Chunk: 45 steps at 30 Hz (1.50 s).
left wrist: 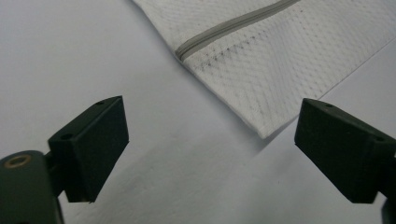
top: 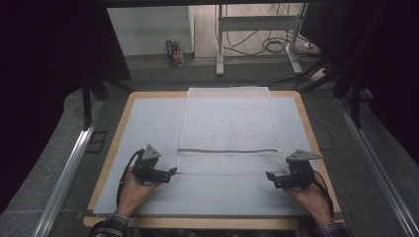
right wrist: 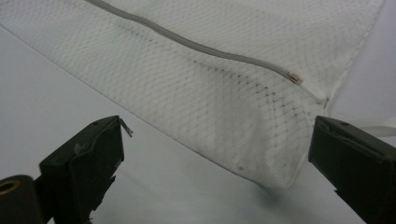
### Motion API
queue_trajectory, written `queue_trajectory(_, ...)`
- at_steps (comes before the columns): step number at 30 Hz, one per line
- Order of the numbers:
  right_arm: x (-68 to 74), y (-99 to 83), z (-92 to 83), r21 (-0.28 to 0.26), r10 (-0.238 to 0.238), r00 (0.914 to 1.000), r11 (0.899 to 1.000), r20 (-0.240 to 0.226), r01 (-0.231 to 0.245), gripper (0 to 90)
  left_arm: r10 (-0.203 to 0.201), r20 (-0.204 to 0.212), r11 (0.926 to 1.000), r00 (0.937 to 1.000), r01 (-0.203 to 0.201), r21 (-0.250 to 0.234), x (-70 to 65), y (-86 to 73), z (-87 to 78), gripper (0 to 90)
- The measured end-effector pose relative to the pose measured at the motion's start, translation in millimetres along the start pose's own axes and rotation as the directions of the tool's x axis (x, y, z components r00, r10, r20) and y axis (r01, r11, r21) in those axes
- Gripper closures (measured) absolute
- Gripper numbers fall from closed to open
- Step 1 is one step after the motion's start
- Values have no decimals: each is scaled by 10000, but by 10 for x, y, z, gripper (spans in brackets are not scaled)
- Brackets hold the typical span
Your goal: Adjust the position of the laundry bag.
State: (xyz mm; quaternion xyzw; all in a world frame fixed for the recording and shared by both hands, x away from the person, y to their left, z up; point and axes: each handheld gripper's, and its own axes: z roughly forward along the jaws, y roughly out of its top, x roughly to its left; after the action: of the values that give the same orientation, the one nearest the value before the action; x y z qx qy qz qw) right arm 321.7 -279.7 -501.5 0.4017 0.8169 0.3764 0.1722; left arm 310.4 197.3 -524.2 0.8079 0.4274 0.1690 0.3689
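Mesh laundry bag (top: 228,129) lies flat on the worktop (top: 148,123). Left tongs (top: 171,172) and right tongs (top: 271,176), both released, should pinch its near corners squarely, catching both layers.

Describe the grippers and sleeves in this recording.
The left gripper and right gripper are black, each topped by a grey three-cornered plate and trailing a black cable. Their fingers are blocky black pads with small screw holes. Both sleeves are dark plaid.
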Motion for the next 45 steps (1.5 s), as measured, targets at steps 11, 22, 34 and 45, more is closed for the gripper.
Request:
queue_trajectory(11, -146, 80, 6, 113, 10, 9979, 9999, 642, -17, 208, 120, -150, 9999, 9998, -121, -56, 33, 127, 106, 153)
queue_trajectory(22, -243, 159, 36, 174, 102, 9963, 9998, 849, -117, 299, 172, -59, 9998, 9998, -173, -141, 86, 233, 176, 253)
queue_trajectory(34, -348, 247, 119, 226, 88, 9936, 9997, 1123, -114, 404, 174, 10, 9998, 9998, -174, -133, 175, 351, 300, 363)
queue_trajectory(45, -472, 327, 199, 339, 129, 9870, 9993, 1603, -186, 546, -75, -44, 9998, 10000, 74, -183, 275, 470, 433, 509)
